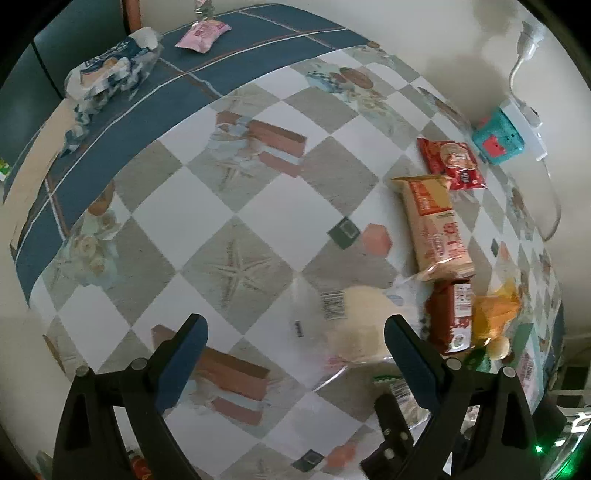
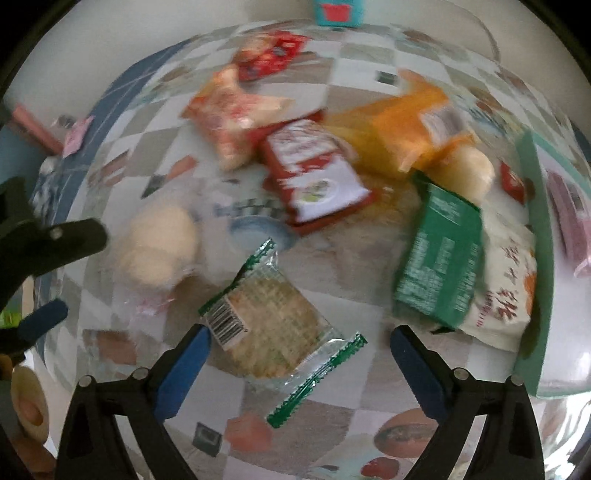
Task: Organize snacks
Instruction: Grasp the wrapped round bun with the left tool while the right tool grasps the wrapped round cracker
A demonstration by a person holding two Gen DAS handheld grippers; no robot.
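Observation:
My right gripper [image 2: 301, 330] points down at the checked tablecloth [image 2: 325, 413], open. A cracker packet [image 2: 273, 325] in a clear, green-edged wrapper lies flat between its blue pads; the left pad is at the barcode end and the right pad stands apart from it. Beyond lie a red packet [image 2: 314, 173], an orange packet [image 2: 399, 125], a green packet [image 2: 439, 258] and a white packet [image 2: 506, 295]. My left gripper [image 1: 295, 319] hangs open over a clear packet with a pale bun [image 1: 354, 325], holding nothing. A long beige packet [image 1: 436, 221] and a small red packet [image 1: 450, 162] lie further back.
A teal box [image 1: 498, 136] and a white power strip [image 1: 528, 122] stand by the wall. A pink packet [image 1: 203, 35] and a blue-white bag [image 1: 110, 70] lie on the cloth's blue border. A green-edged tray [image 2: 537, 266] borders the snack pile on the right.

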